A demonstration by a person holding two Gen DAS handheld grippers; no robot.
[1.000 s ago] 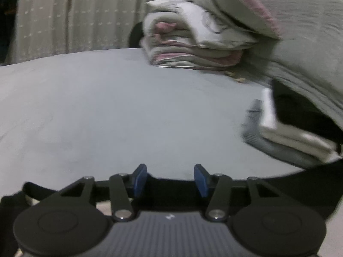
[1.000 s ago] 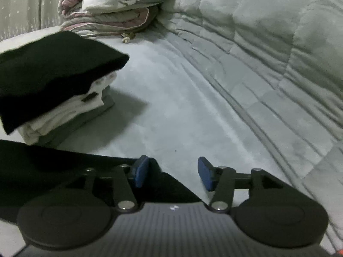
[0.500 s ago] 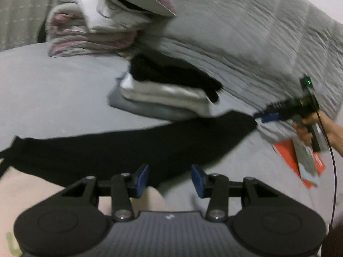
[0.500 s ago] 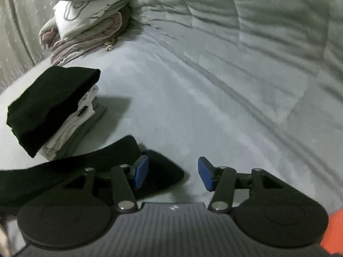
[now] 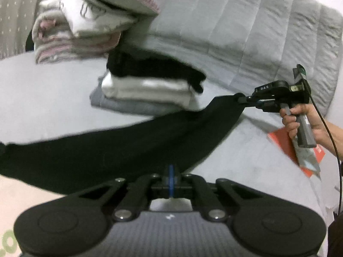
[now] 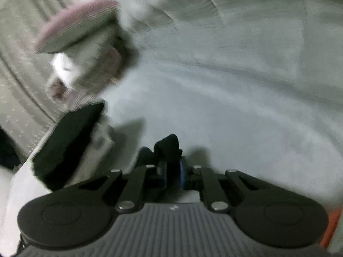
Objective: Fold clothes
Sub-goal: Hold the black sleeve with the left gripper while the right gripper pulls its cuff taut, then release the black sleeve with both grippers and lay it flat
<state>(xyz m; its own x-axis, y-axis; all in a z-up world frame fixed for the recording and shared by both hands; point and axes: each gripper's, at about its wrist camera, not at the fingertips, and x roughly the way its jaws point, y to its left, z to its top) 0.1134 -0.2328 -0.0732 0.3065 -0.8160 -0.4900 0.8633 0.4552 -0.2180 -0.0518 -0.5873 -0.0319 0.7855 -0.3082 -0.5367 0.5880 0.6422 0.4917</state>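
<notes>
The black garment (image 5: 133,147) stretches in a long band across the grey bed (image 5: 53,98), and you hold it at two places. Your left gripper (image 5: 170,174) has its jaws pressed together on the near edge of the cloth, right at the fingertips. Your right gripper (image 5: 243,100) pinches the far corner, and in the right wrist view a black tuft (image 6: 168,147) pokes up between the closed jaws of that same gripper (image 6: 171,171).

Judging by how it sags and drapes between the two holds, the cloth is light, soft and limp, with no stiffness to keep a crease by itself. It will likely slide on itself, so hems and corners are the surest places to take it, where the fabric doubles and the pads bite best. Keep the span between your jaws taut or the middle will bunch.

Beyond and left of your left jaws sits one stack of folded clothes (image 5: 148,90), three layers that I can count: black on top, white in the middle, grey beneath. Farther back is one pile of pink-and-white bedding (image 5: 85,36). To the right of the jaws, under your hand (image 5: 304,120), lies one orange-red flat packet (image 5: 300,152). Two grippers, one loose garment.
</notes>
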